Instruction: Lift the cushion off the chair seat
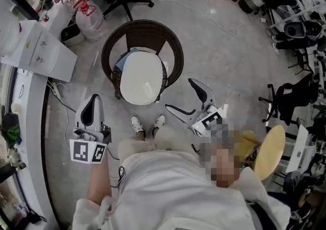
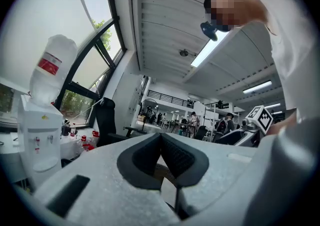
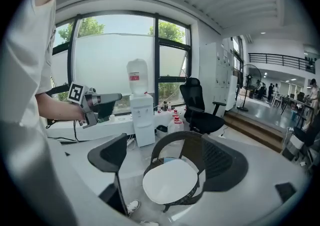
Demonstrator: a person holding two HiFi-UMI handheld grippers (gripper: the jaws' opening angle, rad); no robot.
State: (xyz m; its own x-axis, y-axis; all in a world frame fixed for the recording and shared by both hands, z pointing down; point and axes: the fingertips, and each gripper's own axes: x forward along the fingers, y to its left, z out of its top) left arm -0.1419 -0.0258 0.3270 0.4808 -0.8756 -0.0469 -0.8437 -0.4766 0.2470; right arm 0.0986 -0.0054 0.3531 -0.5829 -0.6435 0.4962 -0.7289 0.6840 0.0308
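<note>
Resting flat on the seat of the dark round wicker chair (image 1: 107, 53), the white oval cushion (image 1: 140, 78) lies untouched. Right gripper (image 1: 186, 101), at its 4 o'clock, jaws spread wide, empty. Left gripper (image 1: 93, 103), at 7 o'clock, jaws pressed together.

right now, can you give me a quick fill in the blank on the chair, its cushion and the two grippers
1. The white oval cushion lies on the ____ of the dark wicker chair.
2. The right gripper is ____, with nothing between its jaws.
3. The left gripper is ____, with its jaws pressed together on nothing.

Missing words: seat; open; shut
</note>
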